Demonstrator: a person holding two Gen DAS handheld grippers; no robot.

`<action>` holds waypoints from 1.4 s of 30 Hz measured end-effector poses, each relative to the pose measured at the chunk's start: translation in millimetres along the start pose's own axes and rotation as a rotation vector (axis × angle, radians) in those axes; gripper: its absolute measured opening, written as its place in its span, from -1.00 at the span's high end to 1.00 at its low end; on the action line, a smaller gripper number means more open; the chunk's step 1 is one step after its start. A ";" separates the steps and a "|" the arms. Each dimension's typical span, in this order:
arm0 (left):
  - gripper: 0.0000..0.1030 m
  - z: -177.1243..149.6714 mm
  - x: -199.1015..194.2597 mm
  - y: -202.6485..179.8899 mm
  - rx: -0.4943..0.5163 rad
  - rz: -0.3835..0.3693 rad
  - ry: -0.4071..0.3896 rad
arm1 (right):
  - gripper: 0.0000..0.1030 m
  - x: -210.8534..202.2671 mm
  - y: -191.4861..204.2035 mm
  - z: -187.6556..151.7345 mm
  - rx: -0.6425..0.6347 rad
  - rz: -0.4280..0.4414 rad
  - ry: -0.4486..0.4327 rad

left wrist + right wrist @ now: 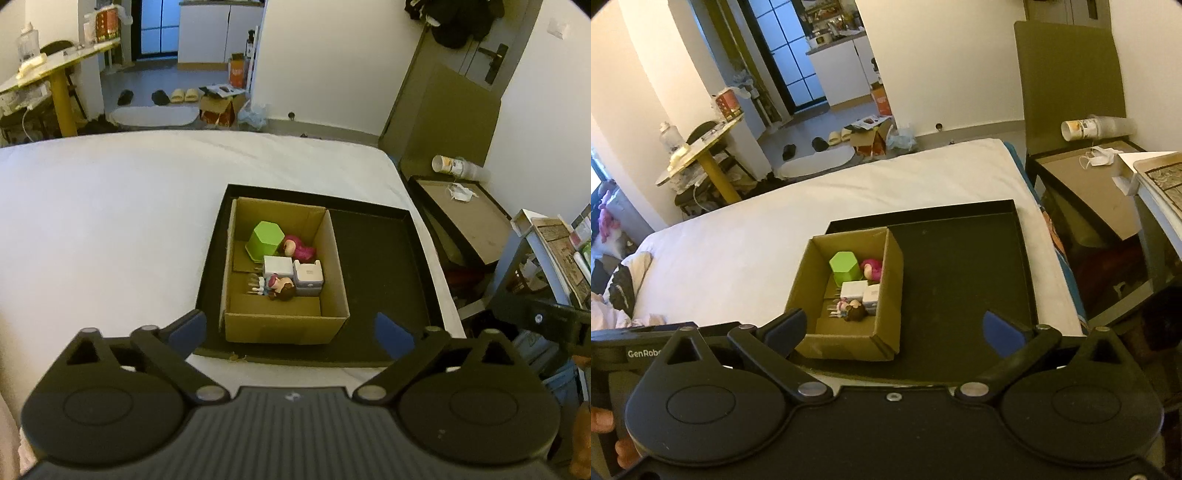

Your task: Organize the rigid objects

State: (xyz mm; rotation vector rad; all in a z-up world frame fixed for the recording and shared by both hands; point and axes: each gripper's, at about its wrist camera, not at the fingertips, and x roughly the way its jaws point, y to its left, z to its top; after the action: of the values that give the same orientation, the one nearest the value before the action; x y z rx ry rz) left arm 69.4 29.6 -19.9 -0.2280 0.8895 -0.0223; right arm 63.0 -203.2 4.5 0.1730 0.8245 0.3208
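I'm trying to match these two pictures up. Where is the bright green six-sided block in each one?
Left wrist view: the green block sits in the far left corner of the cardboard box, just left of centre.
Right wrist view: the green block lies in the same far corner of the box, slightly left of centre.
Shared landmark: the black tray under the box, on the white bed.

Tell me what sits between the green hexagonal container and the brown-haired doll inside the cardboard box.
Between the green hexagonal container and the brown-haired doll sits a white box, clearest in the left wrist view.
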 end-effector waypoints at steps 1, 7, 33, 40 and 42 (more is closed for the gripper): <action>-0.94 -2.0 -4.0 0.2 0.002 -0.001 -0.006 | -1.00 -4.2 1.0 -3.3 0.000 0.000 -0.005; -0.97 -15.2 -30.7 -3.2 0.031 0.012 -0.080 | -1.00 -22.2 6.3 -16.6 -0.008 -0.012 -0.032; -0.99 -48.8 -95.0 -9.9 0.071 0.018 -0.153 | -1.00 -75.9 34.0 -49.4 -0.063 -0.028 -0.097; -0.99 -56.4 -104.3 -4.2 0.079 0.024 -0.159 | -1.00 -78.5 46.4 -54.8 -0.094 -0.020 -0.096; -0.99 -57.7 -106.0 -2.8 0.078 0.019 -0.158 | -1.00 -79.6 47.3 -55.8 -0.092 -0.020 -0.099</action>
State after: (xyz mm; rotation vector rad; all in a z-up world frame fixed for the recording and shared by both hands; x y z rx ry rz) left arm -41.8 28.1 27.0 -0.1460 0.7323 -0.0208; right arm -39.0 -184.9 35.1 0.0940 0.7119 0.3283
